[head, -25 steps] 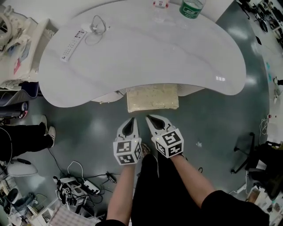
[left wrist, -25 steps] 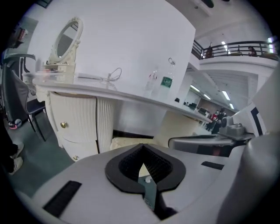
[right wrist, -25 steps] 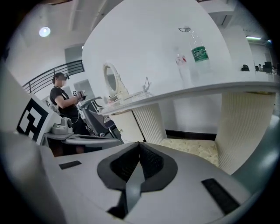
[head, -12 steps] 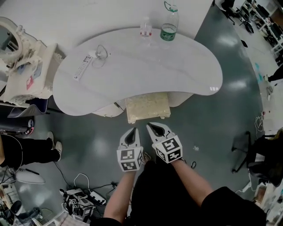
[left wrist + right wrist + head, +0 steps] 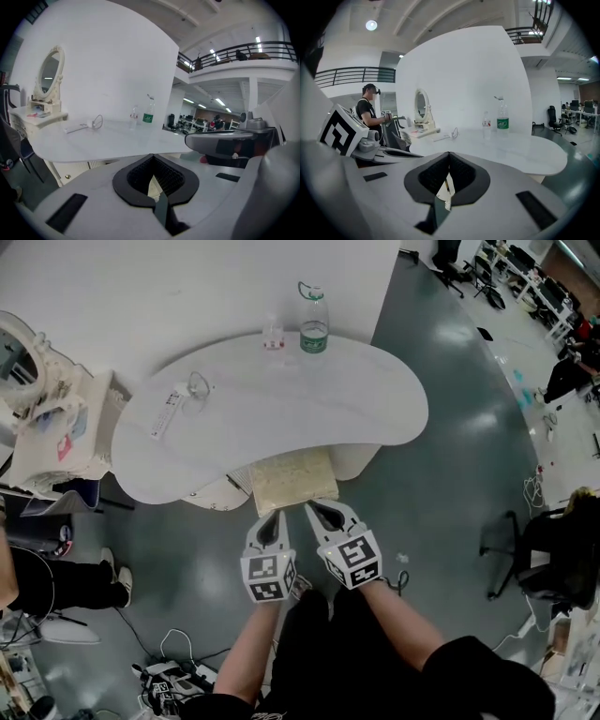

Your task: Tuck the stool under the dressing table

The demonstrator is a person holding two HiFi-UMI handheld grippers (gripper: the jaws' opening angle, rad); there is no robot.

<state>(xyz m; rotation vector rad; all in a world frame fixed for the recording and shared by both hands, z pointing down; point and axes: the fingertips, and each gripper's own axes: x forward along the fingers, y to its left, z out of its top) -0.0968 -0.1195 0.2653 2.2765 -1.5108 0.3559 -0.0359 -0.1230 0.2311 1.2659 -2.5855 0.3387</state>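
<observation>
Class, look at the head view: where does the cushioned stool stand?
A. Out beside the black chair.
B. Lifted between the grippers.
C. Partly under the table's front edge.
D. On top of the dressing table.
C: the stool has its rear part hidden beneath the front edge of the dressing table.

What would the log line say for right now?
stool: partly under dressing table, front showing | left claw: shut, empty | right claw: shut, empty
</observation>
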